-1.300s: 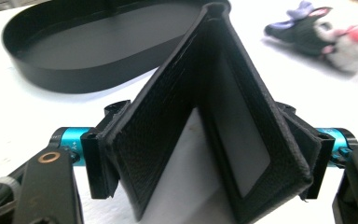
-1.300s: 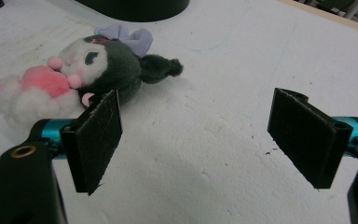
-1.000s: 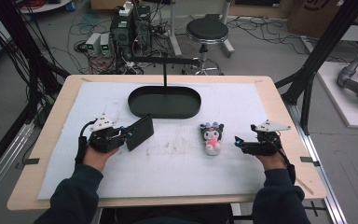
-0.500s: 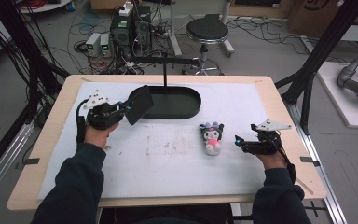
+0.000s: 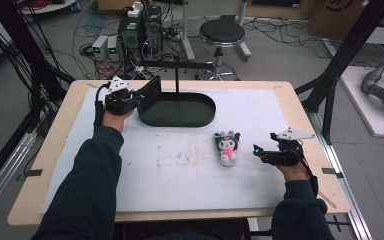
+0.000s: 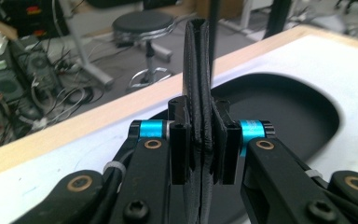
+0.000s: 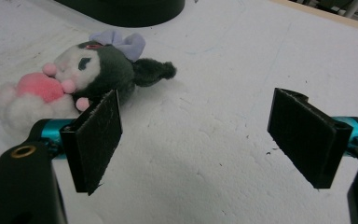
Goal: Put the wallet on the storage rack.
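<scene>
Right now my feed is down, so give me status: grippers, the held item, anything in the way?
Left gripper shut on black wallet, over tray edge. Right gripper open, beside plush toy. Nothing blocking.

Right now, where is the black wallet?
In the high view the black wallet is clamped in the left gripper, held at the left end of the black tray at the table's far side.

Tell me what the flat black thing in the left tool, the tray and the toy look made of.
Wallet in the left tool: looks like black leather or imitation, matte, with stitched edges and folded layers. Tray: probably moulded plastic or coated metal, smooth dull black with a rounded rim; hard to tell which. Toy: soft plush fabric, fuzzy pile, with a lilac cloth bow.
</scene>
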Motion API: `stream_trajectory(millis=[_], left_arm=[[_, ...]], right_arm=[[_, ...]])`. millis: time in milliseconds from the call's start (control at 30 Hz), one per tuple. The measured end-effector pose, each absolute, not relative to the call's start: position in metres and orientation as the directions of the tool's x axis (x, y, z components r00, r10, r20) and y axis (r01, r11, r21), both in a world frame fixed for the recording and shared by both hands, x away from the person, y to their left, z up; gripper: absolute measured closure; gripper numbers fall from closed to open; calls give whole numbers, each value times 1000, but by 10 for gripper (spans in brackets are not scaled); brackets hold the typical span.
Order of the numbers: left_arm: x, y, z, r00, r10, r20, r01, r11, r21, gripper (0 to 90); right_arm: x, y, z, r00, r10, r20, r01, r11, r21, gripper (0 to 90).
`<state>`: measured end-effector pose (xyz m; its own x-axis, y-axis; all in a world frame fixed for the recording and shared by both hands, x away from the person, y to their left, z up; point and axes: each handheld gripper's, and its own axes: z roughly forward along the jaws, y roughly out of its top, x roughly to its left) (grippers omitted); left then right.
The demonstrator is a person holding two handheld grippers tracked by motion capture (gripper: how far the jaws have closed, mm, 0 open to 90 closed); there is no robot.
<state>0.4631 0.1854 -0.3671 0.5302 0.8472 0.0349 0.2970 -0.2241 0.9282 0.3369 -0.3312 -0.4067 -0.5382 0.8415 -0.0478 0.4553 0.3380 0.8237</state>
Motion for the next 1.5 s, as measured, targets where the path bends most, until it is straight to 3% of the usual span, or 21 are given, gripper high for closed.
stream_trajectory(millis=[433, 700, 767, 833, 900, 1100, 1500], left_arm=[[490, 175, -388, 474, 873, 118, 312, -292, 904, 790], [497, 170, -401, 475, 874, 103, 357, -298, 885, 782], [497, 168, -401, 478, 877, 57, 381, -265, 886, 737], [497, 165, -401, 474, 881, -6, 411, -215, 886, 595], [494, 162, -399, 487, 873, -30, 430, -210, 878, 510], [486, 153, -391, 530, 846, -59, 436, -211, 875, 469], [479, 146, -390, 540, 839, -72, 454, -219, 864, 477]], right_arm=[[336, -334, -409, -533, 845, -36, 461, 326, 825, 180], [336, -334, -410, -529, 848, -35, 465, 324, 824, 180], [337, -335, -410, -530, 847, -36, 465, 326, 823, 180], [336, -335, -410, -532, 846, -37, 464, 328, 823, 180], [335, -334, -410, -535, 844, -41, 460, 331, 824, 180], [334, -333, -408, -536, 843, -42, 457, 331, 825, 180], [333, -335, -408, -536, 843, -43, 456, 332, 826, 180]])
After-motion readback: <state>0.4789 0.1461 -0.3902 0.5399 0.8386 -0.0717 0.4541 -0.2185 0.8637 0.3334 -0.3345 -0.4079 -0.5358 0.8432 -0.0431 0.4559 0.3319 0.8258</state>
